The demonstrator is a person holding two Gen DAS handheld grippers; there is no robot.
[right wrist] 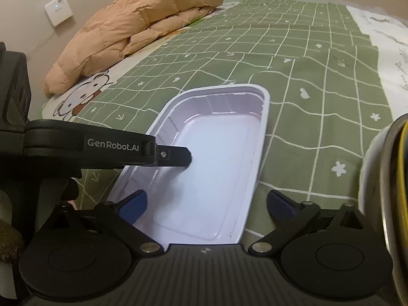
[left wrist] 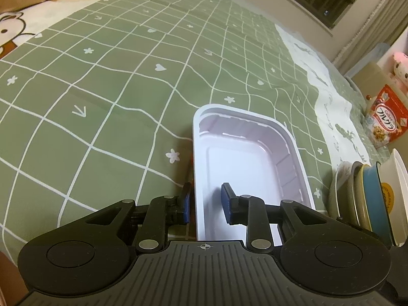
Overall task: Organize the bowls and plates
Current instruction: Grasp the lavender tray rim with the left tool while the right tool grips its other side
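Note:
A white rectangular tray [left wrist: 255, 158] lies empty on the green checked bedspread [left wrist: 114, 76]. My left gripper [left wrist: 206, 202] straddles the tray's left wall, one pad outside and one inside, with a gap left between the inner pad and the wall. In the right wrist view one of its fingers [right wrist: 176, 156] reaches into the tray [right wrist: 216, 153]. My right gripper [right wrist: 207, 204] stands wide open over the tray's near end, and its pads do not press on it. A stack of plates and bowls [left wrist: 369, 193] stands on edge to the right, blurred in the right wrist view [right wrist: 387, 178].
A folded peach quilt [right wrist: 137, 33] lies at the far end of the bed. A white patterned cloth [left wrist: 329, 97] covers the right side. A red cereal box [left wrist: 387, 117] and a pink plush toy [left wrist: 400, 68] stand beyond the bed's right edge.

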